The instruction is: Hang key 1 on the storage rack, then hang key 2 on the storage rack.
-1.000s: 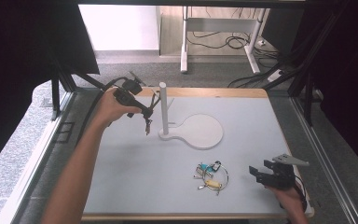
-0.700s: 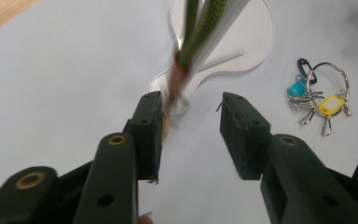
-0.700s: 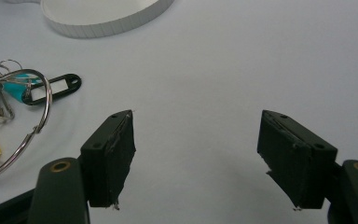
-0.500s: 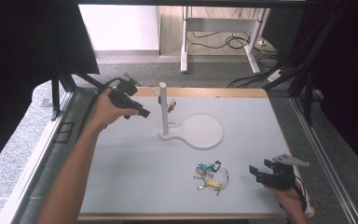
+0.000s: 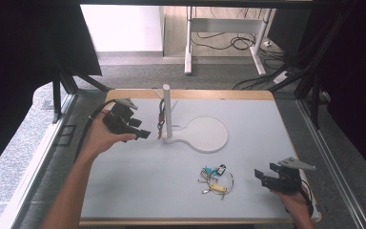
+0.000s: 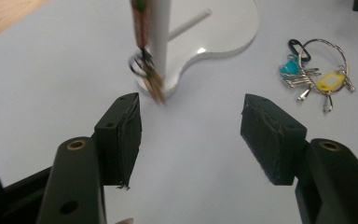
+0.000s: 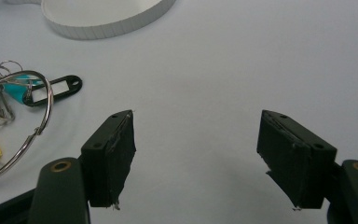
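The left gripper [image 5: 145, 134] sits just left of the white stand [image 5: 167, 114], its jaws wide and just opened with nothing between them, while the brown key strap [image 5: 161, 118] hangs from the stand's post, apart from the pads. At the near right of the surface [image 5: 138, 191], the right gripper [image 5: 259, 174] rests with jaws wide and empty, near the bunch of keys [image 5: 215, 177] lying to its left.

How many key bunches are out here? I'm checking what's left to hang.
2. One key bunch hangs on the white stand; the other, with yellow, teal and black tags, lies on the table near the right gripper.
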Motion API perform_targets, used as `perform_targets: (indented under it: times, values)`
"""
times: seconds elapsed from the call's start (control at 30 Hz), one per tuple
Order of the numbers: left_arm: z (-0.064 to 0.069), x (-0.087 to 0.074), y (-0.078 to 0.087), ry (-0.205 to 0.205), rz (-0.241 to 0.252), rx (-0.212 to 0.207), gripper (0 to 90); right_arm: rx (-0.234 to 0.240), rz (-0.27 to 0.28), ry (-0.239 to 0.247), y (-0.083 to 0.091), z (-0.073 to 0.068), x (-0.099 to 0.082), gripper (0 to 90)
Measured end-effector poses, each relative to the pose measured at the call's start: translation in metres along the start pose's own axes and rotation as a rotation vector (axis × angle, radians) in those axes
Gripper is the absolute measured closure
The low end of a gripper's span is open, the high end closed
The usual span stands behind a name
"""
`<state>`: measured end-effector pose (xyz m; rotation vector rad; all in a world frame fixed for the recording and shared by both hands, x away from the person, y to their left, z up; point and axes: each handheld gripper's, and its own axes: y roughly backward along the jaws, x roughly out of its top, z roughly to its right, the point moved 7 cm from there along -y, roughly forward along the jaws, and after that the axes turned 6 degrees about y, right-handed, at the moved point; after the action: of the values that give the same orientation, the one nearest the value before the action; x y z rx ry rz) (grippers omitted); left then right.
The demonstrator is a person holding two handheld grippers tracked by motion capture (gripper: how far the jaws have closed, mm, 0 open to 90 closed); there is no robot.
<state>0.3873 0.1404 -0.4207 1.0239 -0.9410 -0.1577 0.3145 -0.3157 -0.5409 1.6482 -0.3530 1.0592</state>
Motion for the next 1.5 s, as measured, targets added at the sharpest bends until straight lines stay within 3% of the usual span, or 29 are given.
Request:
perform_targets:
  times: [0.27,0.5,0.73,0.9,1.07,1.23,1.5]
  values:
    - [0.024,-0.034,-0.011,-0.002,0.022,-0.029,38.9,0.008,-0.006,0.006,0.001,-0.001,0.0,27.8]
    - [0.035,-0.069,-0.024,-0.013,-0.021,0.017,38.3,0.011,-0.006,0.003,0.002,-0.001,0.001,27.8]
    - [0.047,-0.093,-0.037,0.013,-0.008,-0.004,38.5,0.02,-0.022,0.018,-0.001,-0.003,-0.001,27.9]
    - [0.051,-0.103,-0.044,0.02,-0.008,-0.02,38.8,0.019,-0.021,0.019,-0.001,-0.003,-0.001,28.0]
    - [0.048,-0.105,-0.042,0.035,0.003,-0.009,38.8,0.012,-0.015,0.012,-0.001,-0.002,0.0,27.9]
    - [0.048,-0.111,-0.043,0.032,-0.017,0.004,38.6,0.009,-0.013,0.013,0.0,-0.002,0.001,27.9]
    - [0.049,-0.112,-0.042,0.033,-0.016,-0.007,38.0,0.012,-0.019,0.051,0.002,-0.009,0.006,28.9]
